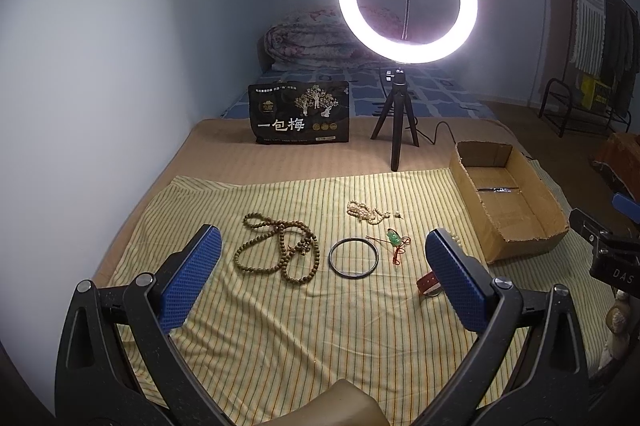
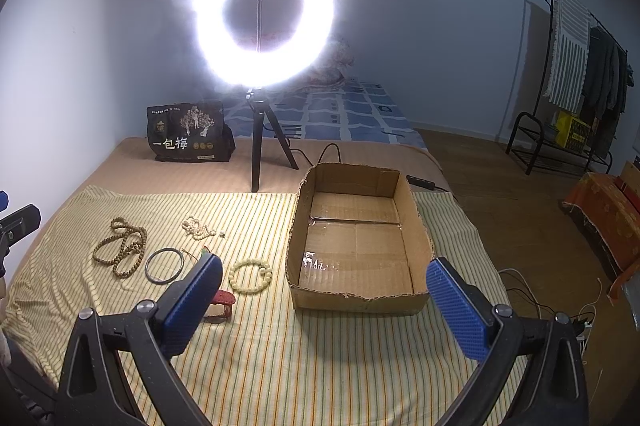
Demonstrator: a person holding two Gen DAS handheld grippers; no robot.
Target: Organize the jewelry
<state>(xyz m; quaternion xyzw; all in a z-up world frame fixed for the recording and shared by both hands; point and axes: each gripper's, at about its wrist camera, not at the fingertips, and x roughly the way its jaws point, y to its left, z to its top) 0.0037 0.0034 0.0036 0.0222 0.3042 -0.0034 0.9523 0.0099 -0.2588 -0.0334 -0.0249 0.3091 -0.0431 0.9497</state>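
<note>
On the striped cloth (image 1: 280, 326) lie a long brown bead necklace (image 1: 280, 250) (image 2: 120, 250), a dark metal bangle (image 1: 353, 258) (image 2: 164, 265), a pale bead string (image 1: 368, 211) (image 2: 198, 228), a green pendant on red cord (image 1: 394, 238), a pale green bead bracelet (image 2: 251, 276) and a red strap (image 1: 429, 282) (image 2: 220, 302). An open, empty cardboard box (image 1: 508, 226) (image 2: 296, 246) stands to the right. My left gripper (image 1: 324, 266) is open above the cloth, short of the bangle. My right gripper (image 2: 324, 290) is open in front of the box.
A lit ring light on a black tripod (image 1: 394, 121) (image 2: 260, 141) stands behind the cloth, its cable (image 2: 332, 149) trailing right. A black snack bag (image 1: 300, 113) (image 2: 188, 133) stands at the back left. A folded quilt (image 1: 312, 37) lies beyond. A clothes rack (image 2: 576, 85) stands at far right.
</note>
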